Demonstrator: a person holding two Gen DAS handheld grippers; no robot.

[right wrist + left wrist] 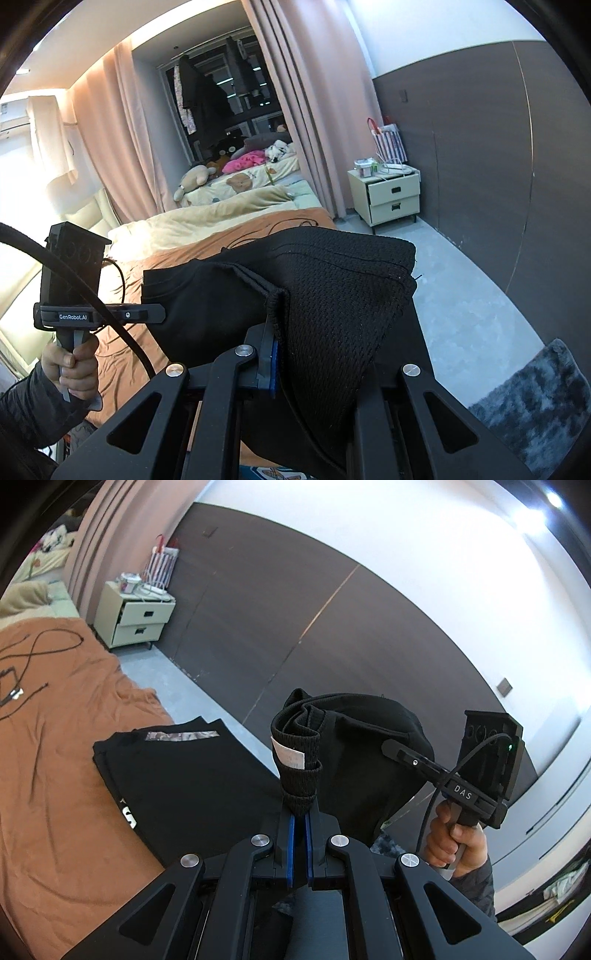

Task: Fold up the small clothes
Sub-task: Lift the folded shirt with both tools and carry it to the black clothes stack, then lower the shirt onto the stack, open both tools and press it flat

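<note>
My left gripper (299,805) is shut on the ribbed waistband of a small black garment (354,753), bunched with a white label showing, held up in the air. My right gripper (295,332) is shut on the same black garment (332,295), whose knit fabric drapes over its fingers and hides the right one. The right gripper's handle and hand show in the left wrist view (476,786); the left one shows in the right wrist view (74,314). A folded black garment (192,779) with white print lies on the orange bed cover (55,775), below and left of the left gripper.
Black cables (33,657) lie on the bed cover. A cream nightstand (136,616) with clutter stands by the dark wall panel (295,627). Pink curtains (306,110), pillows and plush toys (229,173) sit at the bed's far end. A grey rug (535,398) lies on the floor.
</note>
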